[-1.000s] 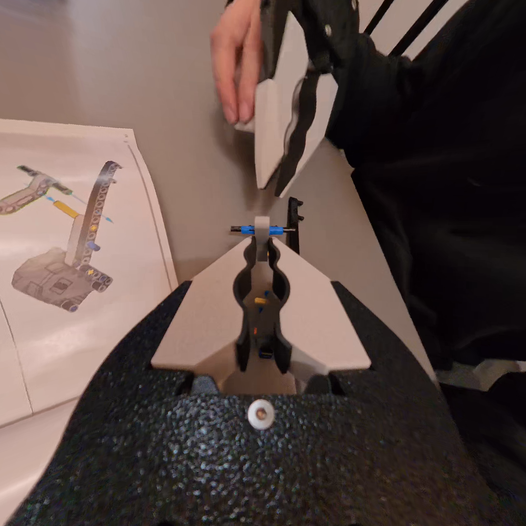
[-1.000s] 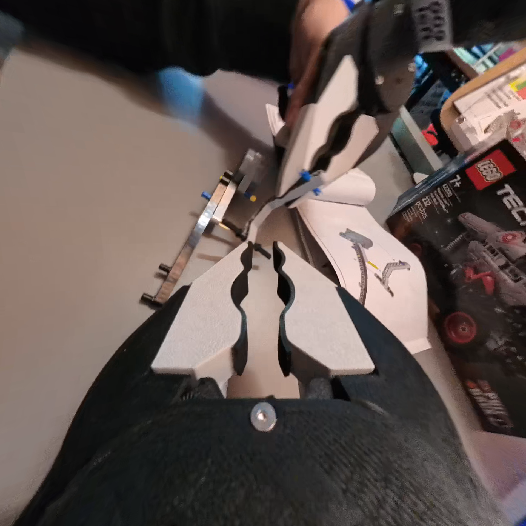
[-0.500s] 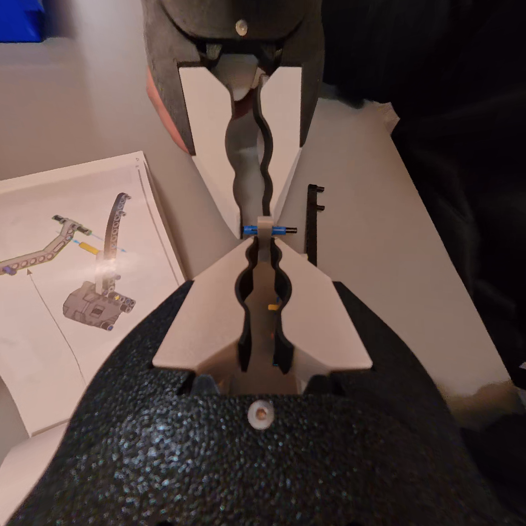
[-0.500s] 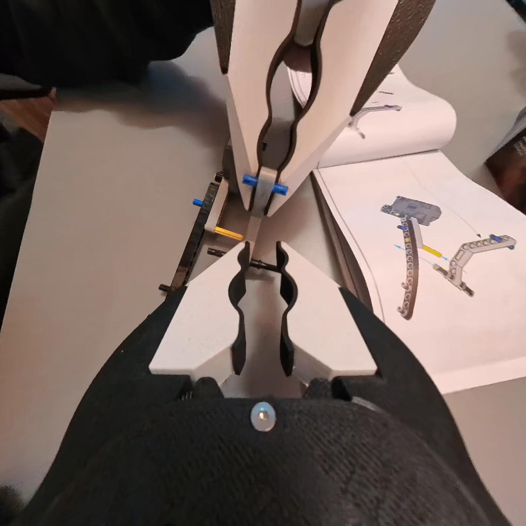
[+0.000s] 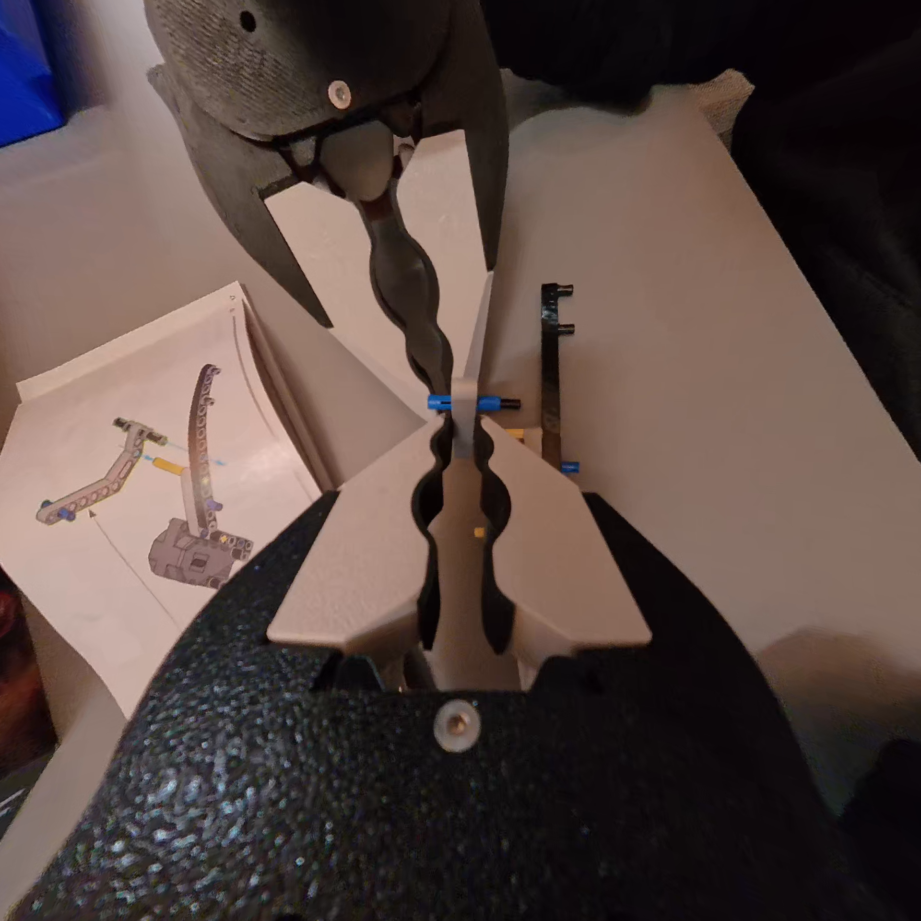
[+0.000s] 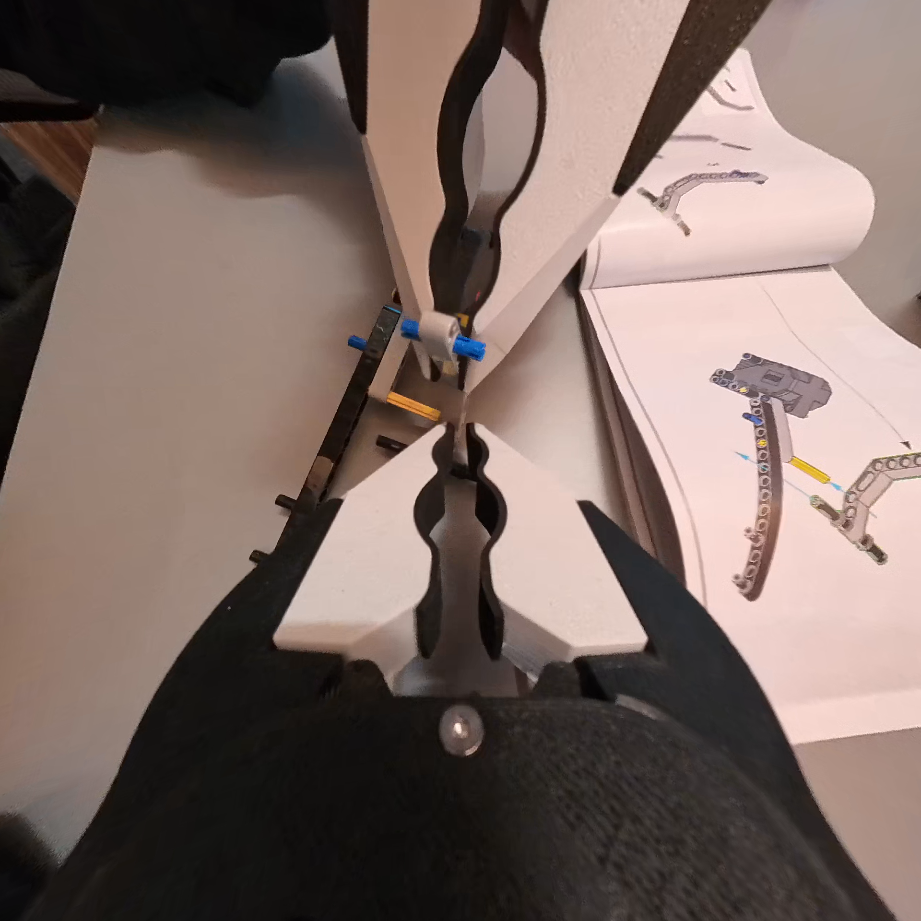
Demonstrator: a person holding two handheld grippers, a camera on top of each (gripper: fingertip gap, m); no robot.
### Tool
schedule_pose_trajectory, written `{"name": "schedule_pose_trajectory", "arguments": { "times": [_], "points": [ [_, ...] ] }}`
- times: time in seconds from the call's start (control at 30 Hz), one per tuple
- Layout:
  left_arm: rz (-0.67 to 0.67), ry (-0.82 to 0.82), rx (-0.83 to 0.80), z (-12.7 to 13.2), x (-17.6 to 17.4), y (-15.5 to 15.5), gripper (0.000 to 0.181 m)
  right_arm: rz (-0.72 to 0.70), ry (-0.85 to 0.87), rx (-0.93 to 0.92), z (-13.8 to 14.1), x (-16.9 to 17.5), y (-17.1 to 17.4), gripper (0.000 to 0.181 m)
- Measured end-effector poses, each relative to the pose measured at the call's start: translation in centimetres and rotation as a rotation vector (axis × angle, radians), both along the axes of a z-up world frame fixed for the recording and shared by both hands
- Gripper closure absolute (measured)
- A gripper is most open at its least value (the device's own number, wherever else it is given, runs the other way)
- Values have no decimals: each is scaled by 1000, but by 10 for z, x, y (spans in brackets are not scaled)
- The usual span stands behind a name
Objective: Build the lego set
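Observation:
My left gripper (image 5: 461,431) is shut on a grey angled beam (image 5: 464,418) with blue pins (image 5: 438,401) through its end, held above the table. My right gripper (image 6: 461,429) faces it tip to tip and is shut on the same beam's other end (image 6: 459,438), where a black pin sticks out. The right gripper also shows in the left wrist view (image 5: 448,388), coming down from the top. The left gripper shows in the right wrist view (image 6: 443,324), holding the pinned end (image 6: 441,336). A black curved beam (image 6: 349,413) with a yellow axle (image 6: 413,404) lies on the table beneath.
An open instruction booklet (image 5: 124,473) lies on the table, also seen in the right wrist view (image 6: 747,448). The black curved beam also shows in the left wrist view (image 5: 550,374). A dark box (image 5: 15,673) is at the left edge. The person's dark clothing fills the far side. The grippers are tip to tip, or close to it.
My right gripper swung round to face the left one, moved in and closed its jaws on the beam's free end. My left gripper kept its hold on the beam.

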State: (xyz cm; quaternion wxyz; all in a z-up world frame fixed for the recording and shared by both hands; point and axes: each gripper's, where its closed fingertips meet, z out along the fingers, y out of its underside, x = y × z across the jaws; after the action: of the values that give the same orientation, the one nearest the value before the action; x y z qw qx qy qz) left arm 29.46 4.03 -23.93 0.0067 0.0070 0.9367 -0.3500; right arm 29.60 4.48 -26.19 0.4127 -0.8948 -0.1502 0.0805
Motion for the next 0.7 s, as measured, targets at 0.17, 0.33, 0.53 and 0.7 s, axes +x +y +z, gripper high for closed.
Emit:
{"name": "schedule_pose_trajectory", "arguments": {
  "times": [0.17, 0.33, 0.53, 0.7],
  "points": [
    [-12, -16, -14, -1, -6, 3, 176, 1, 9, -7, -4, -6, -1, 166],
    [11, -36, -42, 5, -4, 1, 176, -31, 58, 10, 5, -13, -5, 139],
    [-4, -49, -13, 5, -8, 2, 175, -116, 22, 9, 9, -32, -1, 109],
    [-9, -58, -2, 3, -8, 1, 175, -181, -84, -66, -10, -33, -2, 104]
  ]
}}
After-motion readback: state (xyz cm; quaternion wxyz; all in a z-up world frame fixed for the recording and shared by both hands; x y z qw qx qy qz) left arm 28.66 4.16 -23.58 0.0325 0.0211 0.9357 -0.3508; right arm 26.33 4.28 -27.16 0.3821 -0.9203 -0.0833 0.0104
